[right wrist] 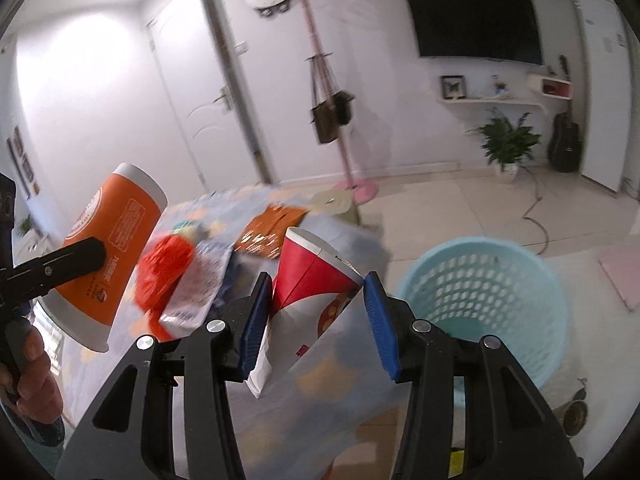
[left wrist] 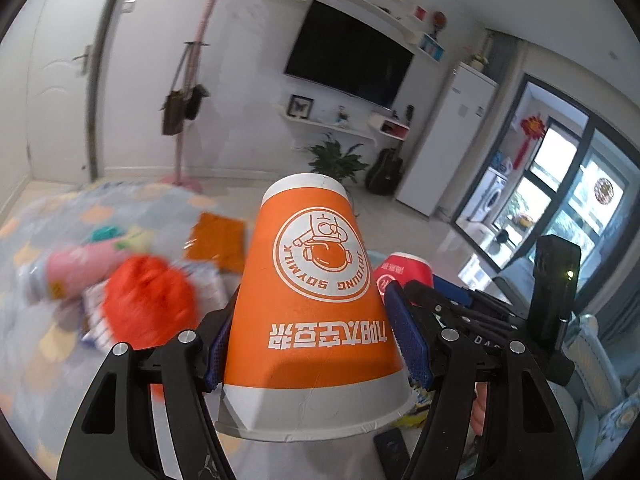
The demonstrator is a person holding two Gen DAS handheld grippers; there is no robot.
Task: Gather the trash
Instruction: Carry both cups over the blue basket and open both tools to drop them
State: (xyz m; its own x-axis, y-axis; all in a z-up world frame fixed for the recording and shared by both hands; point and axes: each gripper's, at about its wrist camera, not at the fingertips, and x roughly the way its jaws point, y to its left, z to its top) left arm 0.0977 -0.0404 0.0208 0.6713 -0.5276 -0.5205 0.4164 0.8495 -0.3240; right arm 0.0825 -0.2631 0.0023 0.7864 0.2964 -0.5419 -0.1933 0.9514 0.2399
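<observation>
Black jaw arms fill the bottom of both wrist views. Between blue pads, the left gripper (left wrist: 312, 340) clamps a tall orange paper cup (left wrist: 316, 292) with white bands and a round soymilk logo; the cup is upside down, base pointing away, its wide rim nearest the lens and slightly dented at the lower left. At the centre of the right wrist view, the right gripper (right wrist: 316, 320) pinches a red and white paper cup (right wrist: 312, 280), squashed flat and creased, tilted with its base toward the upper left.

Both cups are lifted clear of the patterned cloth (right wrist: 340, 400), so the carrying step seems in hand. A pale blue perforated plastic basket (right wrist: 484, 308) stands on the floor at the right of that view, just beyond the right pad. The next move likely calls for bringing each cup over its open mouth and releasing.

More litter lies on the cloth toward the left: a crumpled red bag (right wrist: 168, 272), a white printed wrapper (right wrist: 200, 288) and an orange packet (right wrist: 272, 232).
</observation>
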